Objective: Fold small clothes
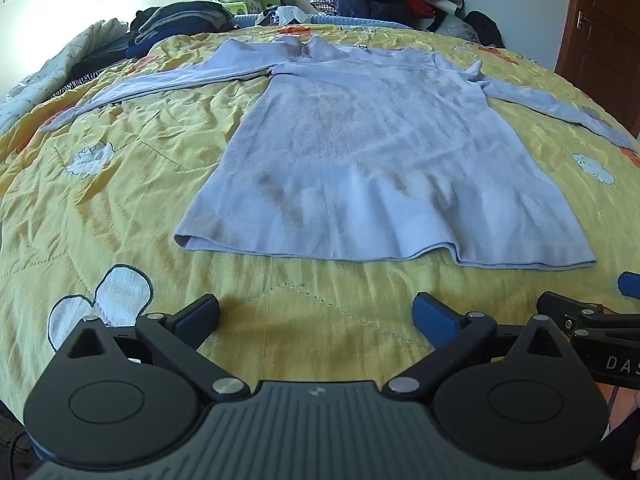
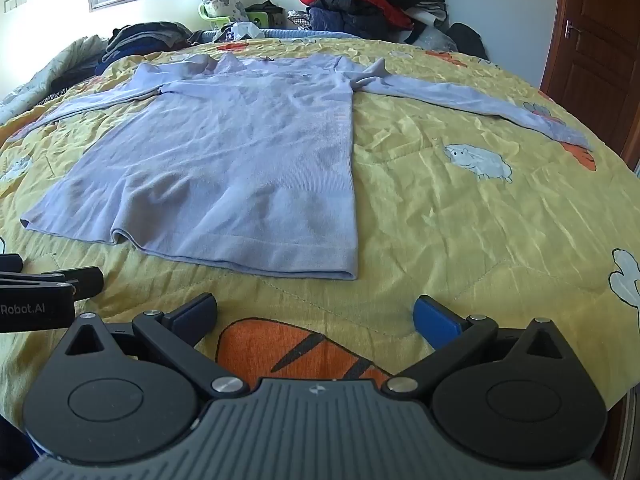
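On the far left, the shirt's left sleeve runs out flat across the bed toward the bed's left side, where dark folded clothes are stacked at the far edge. The left hand-held gripper hovers over bare quilt just short of the hem, jaws wide and empty. Directly ahead of it lies the shirt, pale lilac, spread flat with its hem nearest and its collar away, so the long axis runs straight away from both grippers. The hem lies across the view, near but apart from the fingertips. The right hand-held gripper sits just beside the left one, also wide and empty, and faces the shirt's right hem corner. Each gripper is thus nearer its own side of the shirt. To the right, the right sleeve stretches toward the bed's right edge, close to a brown door. Bare quilt on both sides of the body leaves free room for swinging sleeves inward; a sleeve fold looks like the likely first move.
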The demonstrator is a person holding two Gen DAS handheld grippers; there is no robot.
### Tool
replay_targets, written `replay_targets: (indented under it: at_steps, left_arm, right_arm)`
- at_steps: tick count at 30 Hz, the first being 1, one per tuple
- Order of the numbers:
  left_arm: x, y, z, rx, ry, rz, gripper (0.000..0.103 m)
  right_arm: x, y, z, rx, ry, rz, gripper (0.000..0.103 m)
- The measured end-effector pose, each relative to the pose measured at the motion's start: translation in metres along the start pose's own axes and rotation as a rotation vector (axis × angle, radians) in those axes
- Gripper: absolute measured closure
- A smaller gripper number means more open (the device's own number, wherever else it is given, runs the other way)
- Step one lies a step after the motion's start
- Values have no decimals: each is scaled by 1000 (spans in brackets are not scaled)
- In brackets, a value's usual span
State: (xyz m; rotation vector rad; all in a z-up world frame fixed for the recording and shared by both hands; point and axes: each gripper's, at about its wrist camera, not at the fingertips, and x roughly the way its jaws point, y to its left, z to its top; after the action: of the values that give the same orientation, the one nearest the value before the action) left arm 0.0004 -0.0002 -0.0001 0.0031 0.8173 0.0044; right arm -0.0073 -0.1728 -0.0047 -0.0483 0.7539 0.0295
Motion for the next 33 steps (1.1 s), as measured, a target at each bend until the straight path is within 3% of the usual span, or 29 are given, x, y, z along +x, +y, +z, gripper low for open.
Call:
replay_targets:
  at_steps: [33]
  left_arm:
    - [0, 1, -1, 3, 0, -6, 0]
  right_arm:
    - [-2, 1, -1, -4, -18, 0, 0]
